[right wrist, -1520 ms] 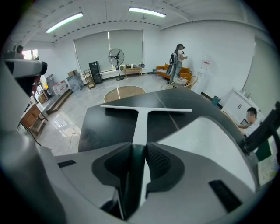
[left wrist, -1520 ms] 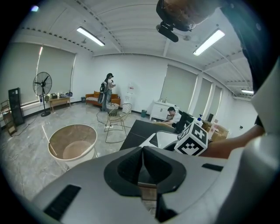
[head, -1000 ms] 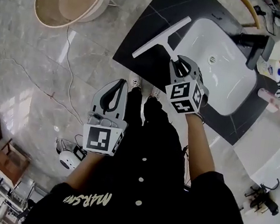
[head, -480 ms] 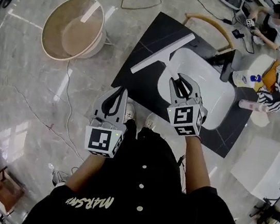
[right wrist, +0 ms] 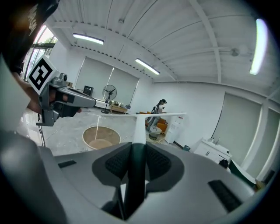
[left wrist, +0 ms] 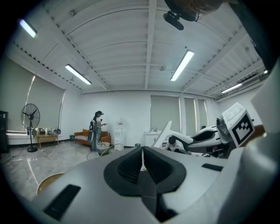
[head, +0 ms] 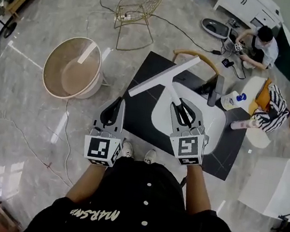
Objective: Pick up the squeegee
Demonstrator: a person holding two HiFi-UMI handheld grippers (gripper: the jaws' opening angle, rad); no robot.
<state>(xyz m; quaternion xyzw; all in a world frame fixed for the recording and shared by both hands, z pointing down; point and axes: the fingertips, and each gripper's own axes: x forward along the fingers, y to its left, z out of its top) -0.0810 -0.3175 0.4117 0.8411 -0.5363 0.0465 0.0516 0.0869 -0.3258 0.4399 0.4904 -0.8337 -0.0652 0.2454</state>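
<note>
Well, the pick-up looks done. The right gripper (head: 180, 108) has its jaws clamped on the handle of the squeegee (head: 164, 76), held in the air above the black counter (head: 137, 114) and white sink (head: 214, 129), with the blade pointing away from the person. The left gripper (head: 116, 106) hangs alongside, its jaws pressed together on nothing. Only a steady hold seems left.

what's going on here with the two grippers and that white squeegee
A person stands at a black counter with a white sink, a gripper in each hand. The right gripper is shut on the handle of the white squeegee and holds it up off the counter, with the blade pointing away from the person. The left gripper is shut with nothing in it, off to the side. The pick-up looks done.
</note>
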